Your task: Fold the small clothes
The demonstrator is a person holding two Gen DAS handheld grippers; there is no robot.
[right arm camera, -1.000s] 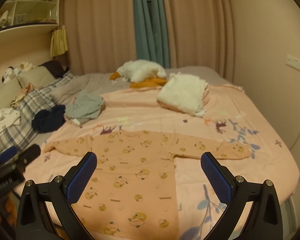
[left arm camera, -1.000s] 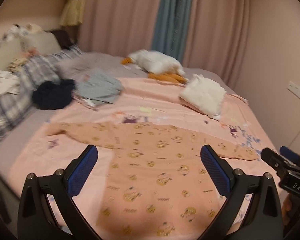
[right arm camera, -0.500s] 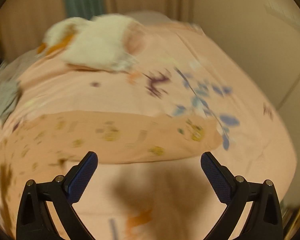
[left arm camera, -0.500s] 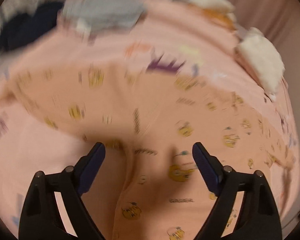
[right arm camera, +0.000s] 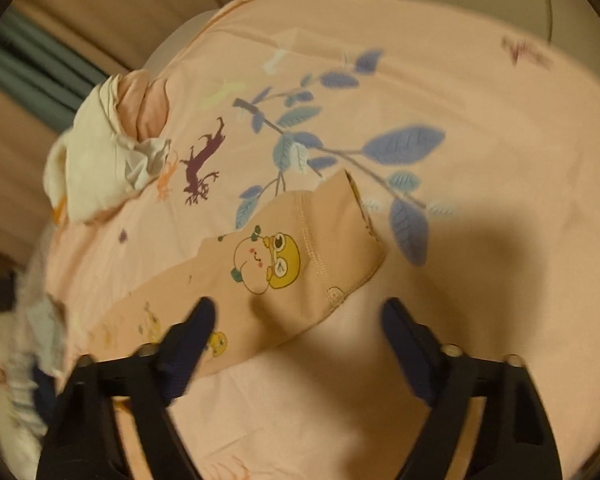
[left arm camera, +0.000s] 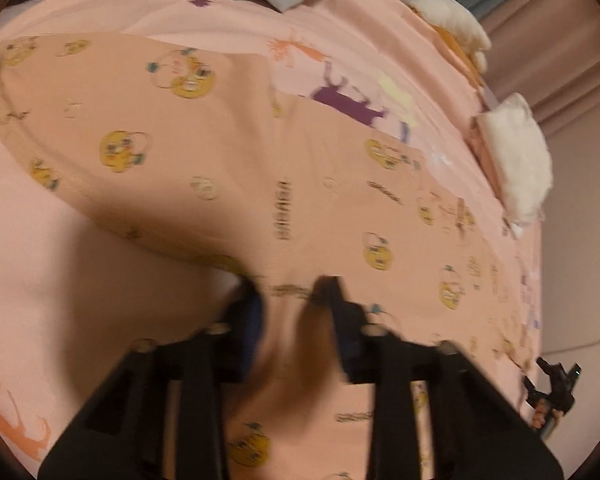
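Garment: we saw a peach long-sleeved top point(left arm camera: 220, 152) printed with yellow cartoon faces, spread flat on the pink bedspread point(left arm camera: 52, 280).
Sleeve: its cuff point(right arm camera: 340, 248) lay by the printed blue leaves.
Room: bare bedspread lay below the sleeve; a white folded pile point(left arm camera: 516, 168) sat near the bed's far edge.
Axis: the sleeves ran crosswise.
Left claw point(left arm camera: 292, 292): narrow, closing, cloth bunched between its pads.
Right claw point(right arm camera: 296, 312): wide, closing over the sleeve.

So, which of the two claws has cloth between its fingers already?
The left claw: its jaws are closing, nearly together, with the peach shirt bunched between them. The right claw stands wide over the sleeve, closing but not pinching.
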